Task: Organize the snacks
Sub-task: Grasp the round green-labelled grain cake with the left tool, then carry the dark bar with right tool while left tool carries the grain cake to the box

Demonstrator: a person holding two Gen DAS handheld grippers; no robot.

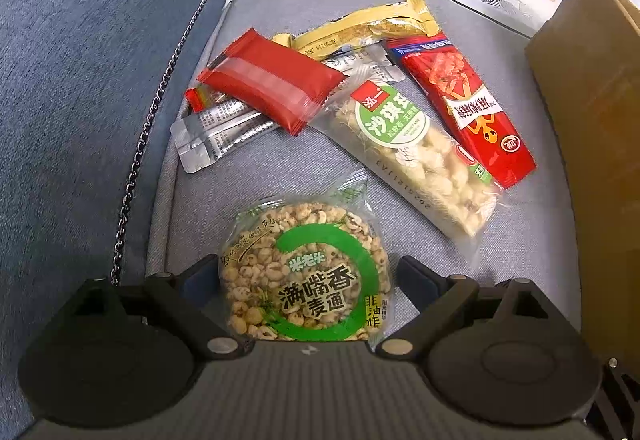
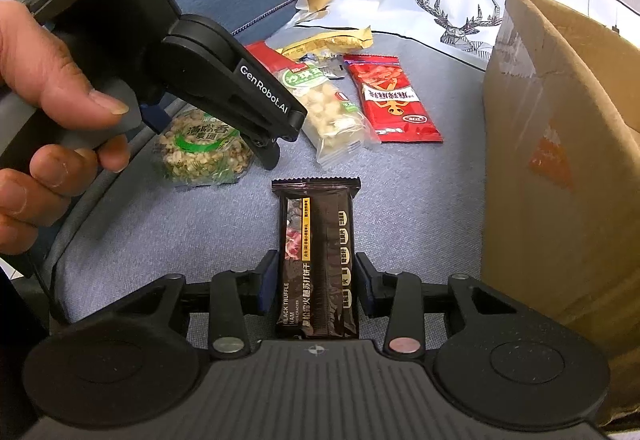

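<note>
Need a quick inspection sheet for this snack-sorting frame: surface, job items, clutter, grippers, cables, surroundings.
Surface: grey-blue fabric cushion, a darker one to its left.
Job's things: round puffed-grain cake; dark black truffle ham cracker pack; clear sachima bar; long red snack pack; red wrapper; yellow wrapper; silver sachets.
Clutter: nothing seen.
Grippers: left gripper straddles the grain cake, pads clear of it; right gripper has the cracker pack between its pads, contact not clear.
Cables: nothing seen; only a metal chain along the cushion seam.
Surroundings: cardboard box on the right, deer-print fabric behind.
</note>
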